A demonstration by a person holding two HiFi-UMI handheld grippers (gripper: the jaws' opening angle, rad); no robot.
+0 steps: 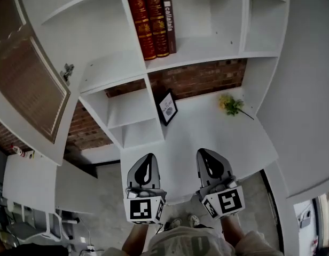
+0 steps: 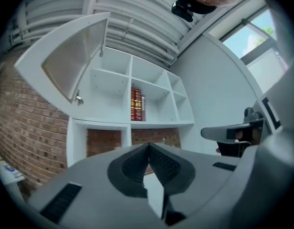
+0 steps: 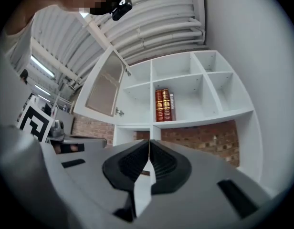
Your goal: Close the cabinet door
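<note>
Cabinet door [image 1: 32,84] stands open at the shelf unit's [image 1: 133,63] upper-left corner, well apart from left gripper [image 1: 148,163] and right gripper [image 1: 208,159], both clamped empty over the desk's [image 1: 207,129] near edge; smooth closed tips may skid off the panel.

The cabinet door [image 1: 31,84], at ten o'clock, has a white frame round a brownish meshed panel; the shelf unit [image 1: 116,68] and desk [image 1: 207,132] are white against a red-brown brick wall [image 1: 196,79]. At twelve o'clock two red books [image 1: 148,23] banded in gold stand by a maroon book [image 1: 169,23] with white lettering, and a black picture frame [image 1: 167,107] has yellow, green-stemmed flowers [image 1: 230,104] at its three o'clock. At six o'clock the left gripper [image 1: 149,159] and right gripper [image 1: 203,153] are grey with black pads and black-and-white square markers.
</note>
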